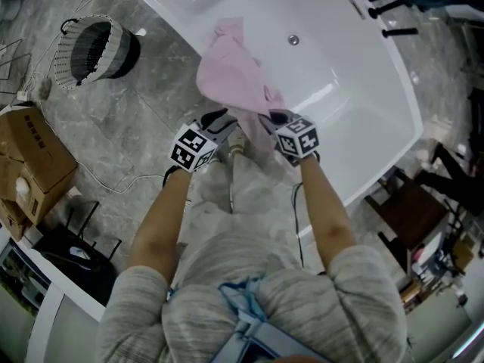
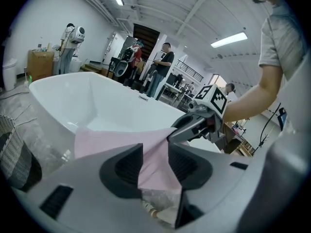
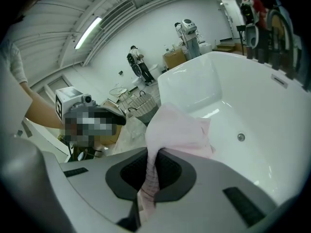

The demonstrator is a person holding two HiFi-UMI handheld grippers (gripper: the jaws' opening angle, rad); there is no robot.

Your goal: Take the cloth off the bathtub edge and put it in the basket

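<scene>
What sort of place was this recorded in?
Probably a lab or workshop with a mock bathroom: a freestanding bathtub stands on open floor near a cardboard box, with strip lights and standing people behind.

No text can be read. The cardboard box (image 1: 30, 165) on the floor carries a small dark print, too blurred to make out. The two marker cubes (image 1: 189, 147) (image 1: 296, 137) bear only black-and-white square patterns, not letters or digits.

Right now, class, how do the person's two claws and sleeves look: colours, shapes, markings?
The left claw and right claw are matching grey moulded shells with dark recessed pads. Each carries a cube of black-and-white square markers. The sleeves are light grey speckled knit, ending above the elbow.
</scene>
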